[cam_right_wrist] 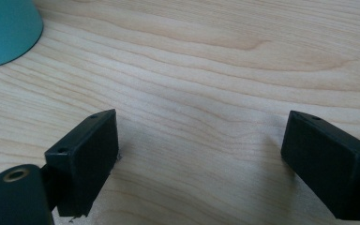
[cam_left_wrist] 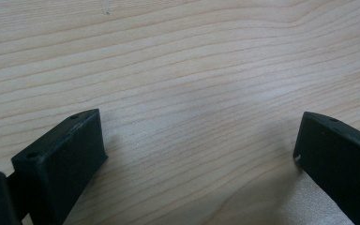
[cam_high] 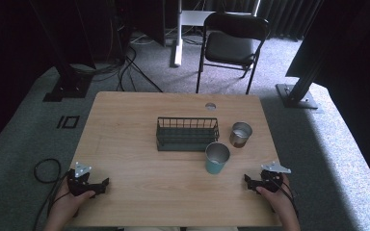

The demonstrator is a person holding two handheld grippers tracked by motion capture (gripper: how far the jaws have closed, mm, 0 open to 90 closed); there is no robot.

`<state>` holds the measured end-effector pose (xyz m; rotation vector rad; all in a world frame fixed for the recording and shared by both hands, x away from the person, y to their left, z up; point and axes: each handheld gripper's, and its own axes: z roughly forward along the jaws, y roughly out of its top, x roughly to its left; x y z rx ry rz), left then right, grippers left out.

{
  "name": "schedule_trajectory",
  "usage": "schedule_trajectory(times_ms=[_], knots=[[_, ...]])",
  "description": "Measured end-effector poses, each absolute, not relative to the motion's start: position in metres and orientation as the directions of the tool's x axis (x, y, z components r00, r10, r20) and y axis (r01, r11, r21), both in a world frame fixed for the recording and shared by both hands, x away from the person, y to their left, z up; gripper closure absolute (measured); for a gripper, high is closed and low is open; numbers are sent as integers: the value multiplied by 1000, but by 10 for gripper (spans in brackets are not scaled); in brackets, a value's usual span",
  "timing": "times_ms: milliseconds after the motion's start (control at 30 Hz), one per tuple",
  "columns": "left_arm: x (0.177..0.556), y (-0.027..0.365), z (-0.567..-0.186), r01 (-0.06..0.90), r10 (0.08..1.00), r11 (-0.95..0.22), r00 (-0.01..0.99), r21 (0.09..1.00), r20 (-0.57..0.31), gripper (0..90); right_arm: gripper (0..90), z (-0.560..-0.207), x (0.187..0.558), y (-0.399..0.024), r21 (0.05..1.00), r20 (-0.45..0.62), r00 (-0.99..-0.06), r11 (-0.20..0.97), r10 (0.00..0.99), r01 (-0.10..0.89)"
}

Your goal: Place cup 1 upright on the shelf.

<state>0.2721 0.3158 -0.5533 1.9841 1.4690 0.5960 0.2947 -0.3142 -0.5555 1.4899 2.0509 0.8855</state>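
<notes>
Flanking one rack (cam_high: 187, 133) — two cups (cam_high: 217, 157)

Two cups (cam_high: 217, 157) (cam_high: 241, 134) (one teal), one wire rack (cam_high: 187, 134).

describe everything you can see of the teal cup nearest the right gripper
The teal tapered cup stands upright on the light wooden table, its open mouth up and wider than its base. Its inside looks like bare grey metal and seems empty. It stands just in front of the dark green wire rack, by the rack's right end, with a copper-toned metal cup behind it to the right. Nothing grips it.
</notes>
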Motion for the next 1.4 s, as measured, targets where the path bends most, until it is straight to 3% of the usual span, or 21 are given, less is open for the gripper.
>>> schedule_trajectory(times_ms=[667,1400], knots=[[272,315,-553,690,956,-220,295,689,9,28,109,-556,295,-314,723,11,-313,209,950,659],[269,280,-548,641,896,-319,444,698,2,27,109,-556,295,-314,723,10,-313,210,950,658]])
